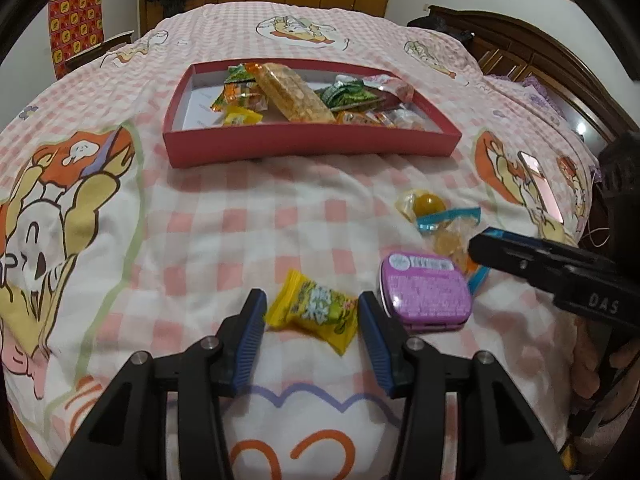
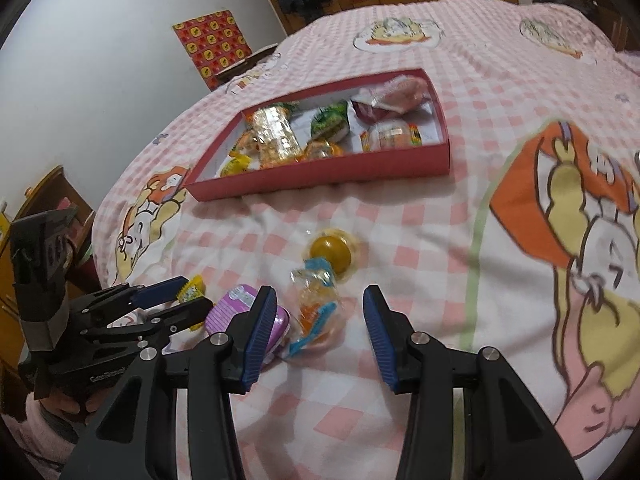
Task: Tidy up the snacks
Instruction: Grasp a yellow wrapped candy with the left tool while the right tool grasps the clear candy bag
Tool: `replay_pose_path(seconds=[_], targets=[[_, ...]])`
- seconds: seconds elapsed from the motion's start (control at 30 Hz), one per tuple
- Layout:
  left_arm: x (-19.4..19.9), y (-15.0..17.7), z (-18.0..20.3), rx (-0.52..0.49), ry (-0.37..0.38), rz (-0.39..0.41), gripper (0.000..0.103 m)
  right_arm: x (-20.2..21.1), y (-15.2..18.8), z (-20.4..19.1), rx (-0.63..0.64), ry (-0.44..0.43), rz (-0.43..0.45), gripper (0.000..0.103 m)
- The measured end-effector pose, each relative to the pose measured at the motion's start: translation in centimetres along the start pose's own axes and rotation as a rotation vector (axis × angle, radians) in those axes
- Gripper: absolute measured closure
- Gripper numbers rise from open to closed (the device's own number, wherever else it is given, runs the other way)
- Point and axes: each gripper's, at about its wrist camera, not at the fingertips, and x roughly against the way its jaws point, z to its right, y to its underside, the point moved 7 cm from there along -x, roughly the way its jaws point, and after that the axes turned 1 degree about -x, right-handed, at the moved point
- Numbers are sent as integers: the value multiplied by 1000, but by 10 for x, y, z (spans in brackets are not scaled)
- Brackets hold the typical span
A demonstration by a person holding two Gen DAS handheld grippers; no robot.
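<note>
- The yellow candy point(image 1: 313, 309) is a small crinkled wrapper with green print, lying flat on the bed point(image 1: 248, 220), nearer than the red box point(image 1: 308, 146) of snacks.
- It sits between the blue pads of the left claw point(image 1: 312, 312), whose fingers stand apart, not yet clamped.
- A purple tin point(image 1: 424, 290) lies just beside the candy.
- The right claw point(image 2: 320, 312) is spread apart over a clear packet point(image 2: 316, 308).
</note>
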Motion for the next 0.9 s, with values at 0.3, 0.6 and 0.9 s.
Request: replay_pose_path(seconds=[0.3, 0.6, 0.9], targets=[[-5, 1, -2, 3, 3, 3, 53, -8, 6, -1, 3, 14, -13, 56], [-9, -2, -1, 11, 10, 11, 54, -8, 7, -1, -5, 17, -9, 56], [-12, -6, -1, 25, 19, 17, 59, -6, 6, 1, 0, 19, 4, 58]])
